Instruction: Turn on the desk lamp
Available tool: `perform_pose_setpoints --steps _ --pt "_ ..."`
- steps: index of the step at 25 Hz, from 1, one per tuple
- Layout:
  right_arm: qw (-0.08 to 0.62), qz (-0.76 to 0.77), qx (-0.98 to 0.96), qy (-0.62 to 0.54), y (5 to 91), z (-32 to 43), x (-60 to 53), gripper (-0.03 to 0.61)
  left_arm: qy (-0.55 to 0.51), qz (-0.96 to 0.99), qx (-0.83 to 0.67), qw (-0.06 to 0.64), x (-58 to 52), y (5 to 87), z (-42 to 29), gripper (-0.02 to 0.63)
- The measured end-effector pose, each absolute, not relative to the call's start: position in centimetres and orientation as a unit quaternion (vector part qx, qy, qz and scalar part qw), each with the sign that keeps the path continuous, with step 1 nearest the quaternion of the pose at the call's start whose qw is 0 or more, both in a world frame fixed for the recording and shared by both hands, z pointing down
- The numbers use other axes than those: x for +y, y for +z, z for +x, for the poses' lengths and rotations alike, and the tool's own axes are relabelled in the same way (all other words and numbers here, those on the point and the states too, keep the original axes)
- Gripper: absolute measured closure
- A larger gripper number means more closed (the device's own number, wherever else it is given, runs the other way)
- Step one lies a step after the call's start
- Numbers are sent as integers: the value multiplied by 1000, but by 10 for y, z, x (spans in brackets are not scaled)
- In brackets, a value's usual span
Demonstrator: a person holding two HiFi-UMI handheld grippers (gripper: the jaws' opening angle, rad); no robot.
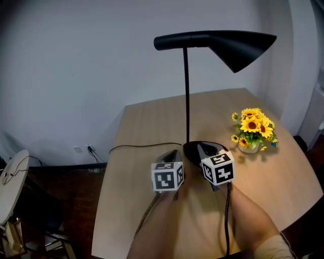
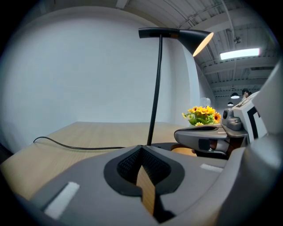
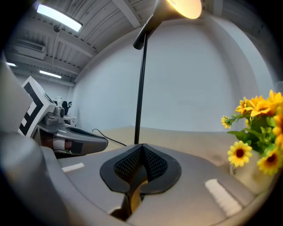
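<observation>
A black desk lamp stands mid-table, with a thin pole, a cone shade and a round base. The inside of the shade glows warm, and it glows in the right gripper view too. My right gripper is shut, its tip over the base just right of the pole. My left gripper is shut as well and empty, beside the base's left edge. Their own views show the left gripper and the right gripper with jaws meeting at the tips.
A small pot of yellow sunflowers stands to the right of the lamp base. The lamp's black cable runs left across the wooden table and off its edge. A white wall lies behind, and a round white side table stands at the far left.
</observation>
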State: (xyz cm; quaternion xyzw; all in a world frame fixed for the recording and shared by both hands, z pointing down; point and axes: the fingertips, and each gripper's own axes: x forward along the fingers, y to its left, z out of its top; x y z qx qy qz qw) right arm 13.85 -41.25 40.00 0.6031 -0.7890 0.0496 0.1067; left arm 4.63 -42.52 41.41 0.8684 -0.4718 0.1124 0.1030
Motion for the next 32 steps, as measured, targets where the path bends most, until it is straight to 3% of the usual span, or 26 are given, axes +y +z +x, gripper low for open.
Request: perform_pose_setpoints --steps 5,12,21,32 --pt "93 595 -796 59 401 139 -395 580 137 868 -467 104 -414 423 50 626" --pt "136 594 -792 37 396 132 -344 580 185 862 -471 24 -367 415 45 618" --pt "98 583 -806 35 349 123 -276 580 77 882 -465 30 -292 359 38 618" --pt "55 562 -825 32 336 106 -179 580 53 887 -458 15 -198 354 20 617"
